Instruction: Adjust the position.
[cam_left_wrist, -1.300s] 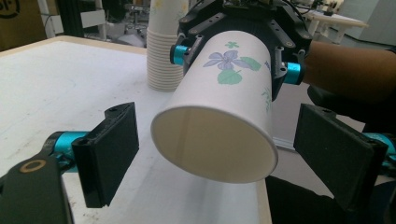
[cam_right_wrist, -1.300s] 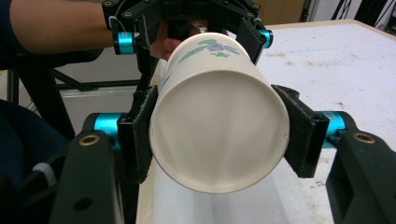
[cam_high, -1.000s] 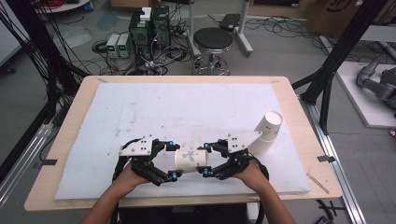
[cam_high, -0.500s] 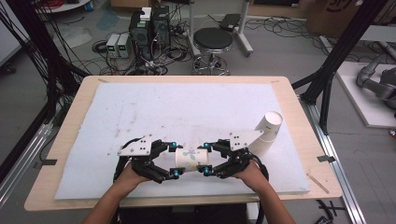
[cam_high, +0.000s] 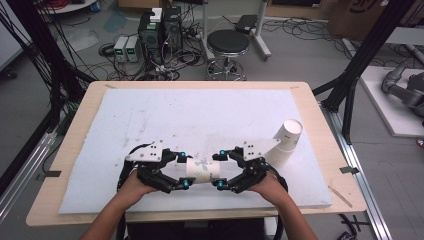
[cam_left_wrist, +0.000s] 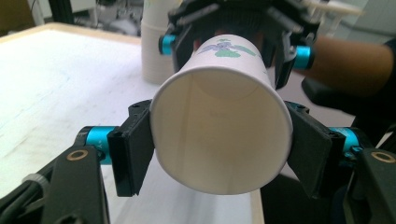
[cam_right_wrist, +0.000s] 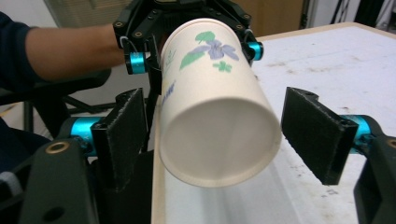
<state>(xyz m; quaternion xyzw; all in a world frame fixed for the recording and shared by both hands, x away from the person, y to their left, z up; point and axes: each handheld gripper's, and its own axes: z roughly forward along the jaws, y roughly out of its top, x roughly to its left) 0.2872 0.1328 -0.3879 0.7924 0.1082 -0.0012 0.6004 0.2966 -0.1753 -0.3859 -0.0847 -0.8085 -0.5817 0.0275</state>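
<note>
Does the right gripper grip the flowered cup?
No: the right gripper has space beside the cup, with a clear gap at one pad.

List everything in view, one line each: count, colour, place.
paper cup: one, white with flower print, lying level between the two grippers
cup stack: one, white, on the mat's right side
mat: one, white, covering the table
table: one, light wood
stool: one, black, on the floor beyond the table
left gripper: black, jaws just closed onto the cup's open rim
right gripper: black, jaws just opened, right pad clear of the cup's base
</note>
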